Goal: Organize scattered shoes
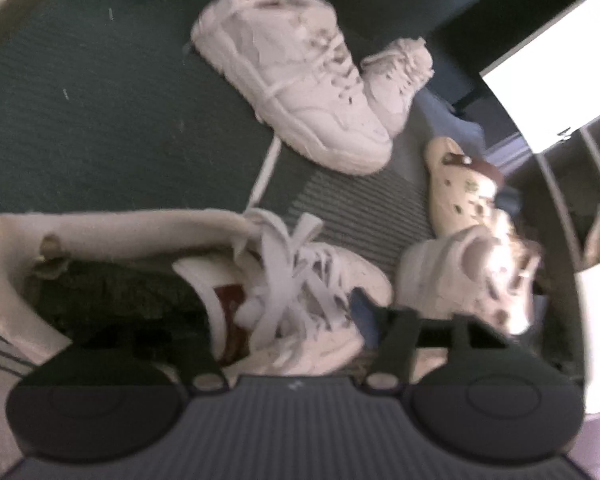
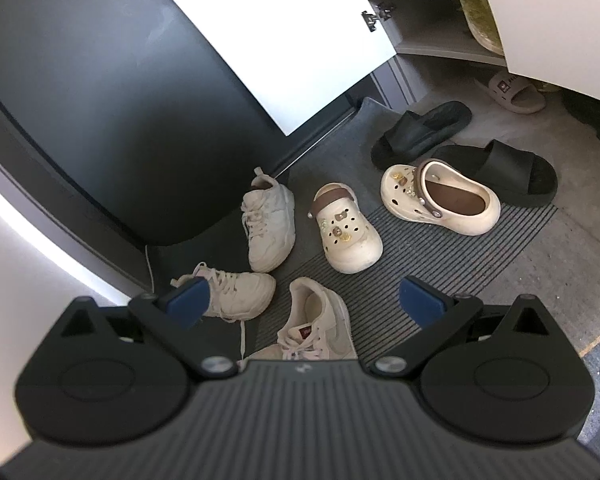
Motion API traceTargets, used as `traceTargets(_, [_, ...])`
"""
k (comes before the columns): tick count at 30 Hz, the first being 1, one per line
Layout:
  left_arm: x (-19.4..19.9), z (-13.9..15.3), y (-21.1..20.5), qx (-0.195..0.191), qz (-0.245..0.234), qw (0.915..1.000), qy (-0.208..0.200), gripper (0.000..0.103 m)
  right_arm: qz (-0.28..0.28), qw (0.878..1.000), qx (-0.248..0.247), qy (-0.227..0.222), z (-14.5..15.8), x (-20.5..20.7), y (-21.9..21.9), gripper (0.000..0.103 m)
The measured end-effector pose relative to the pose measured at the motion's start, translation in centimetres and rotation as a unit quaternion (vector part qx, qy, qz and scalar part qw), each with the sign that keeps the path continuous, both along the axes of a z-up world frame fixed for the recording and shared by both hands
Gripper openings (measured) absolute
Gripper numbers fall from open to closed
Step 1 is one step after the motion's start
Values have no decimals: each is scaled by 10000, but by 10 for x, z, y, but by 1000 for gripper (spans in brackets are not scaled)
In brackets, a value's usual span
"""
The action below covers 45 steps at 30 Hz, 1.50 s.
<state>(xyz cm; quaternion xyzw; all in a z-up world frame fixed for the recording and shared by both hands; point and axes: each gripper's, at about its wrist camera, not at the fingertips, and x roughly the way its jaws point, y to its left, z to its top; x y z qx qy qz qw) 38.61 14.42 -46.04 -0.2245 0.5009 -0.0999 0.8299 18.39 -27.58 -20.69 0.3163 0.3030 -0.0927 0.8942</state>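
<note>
Left wrist view: the left gripper (image 1: 296,328) straddles a beige sneaker (image 1: 300,300), jaws spread, grip unconfirmed; the sneaker's long axis runs across the jaws. The right gripper (image 2: 304,300) hangs open above, the sneaker (image 2: 320,328) directly below it on the mat (image 2: 440,248).

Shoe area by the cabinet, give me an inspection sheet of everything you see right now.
Surface: ribbed grey mat on a grey floor.
Job's things: three pale sneakers, one nearest, two by the dark door; two cream clogs; two black slides; a beige slide.
Clutter: nothing seen.
Grippers: right gripper open, above the shoes; left gripper close over a laced sneaker, grip blurred.
Cables: nothing seen.
Surroundings: open cabinet with shelves, white door.
</note>
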Motion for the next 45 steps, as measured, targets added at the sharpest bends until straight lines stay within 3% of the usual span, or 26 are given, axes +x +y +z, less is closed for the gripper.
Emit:
traceTargets(4, [-10, 10, -10, 256, 37, 9995, -155, 24, -20, 10000, -21, 2, 0, -4, 4, 103])
traceTargets(10, [-35, 27, -14, 236, -135, 9992, -278, 18, 35, 10000, -73, -19, 2, -15, 17, 103])
traceTargets(14, [-62, 35, -20, 316, -347, 9982, -379, 17, 118, 9998, -119, -46, 4, -24, 28, 103])
traceTargets(21, [-116, 56, -7, 98, -217, 9985, -487, 17, 311, 9993, -167, -114, 12, -51, 43, 103])
traceTargets(29, [-185, 82, -1, 49, -391, 9970, -673, 17, 479, 9982, -263, -257, 21, -81, 64, 103])
traceTargets(35, [-221, 79, -11, -194, -629, 9962, -568, 16, 535, 9979, -297, -214, 20, -85, 68, 103])
traceTargets(45, [-252, 64, -52, -263, -1218, 9919, -255, 16, 612, 9975, -338, -106, 18, -86, 71, 103])
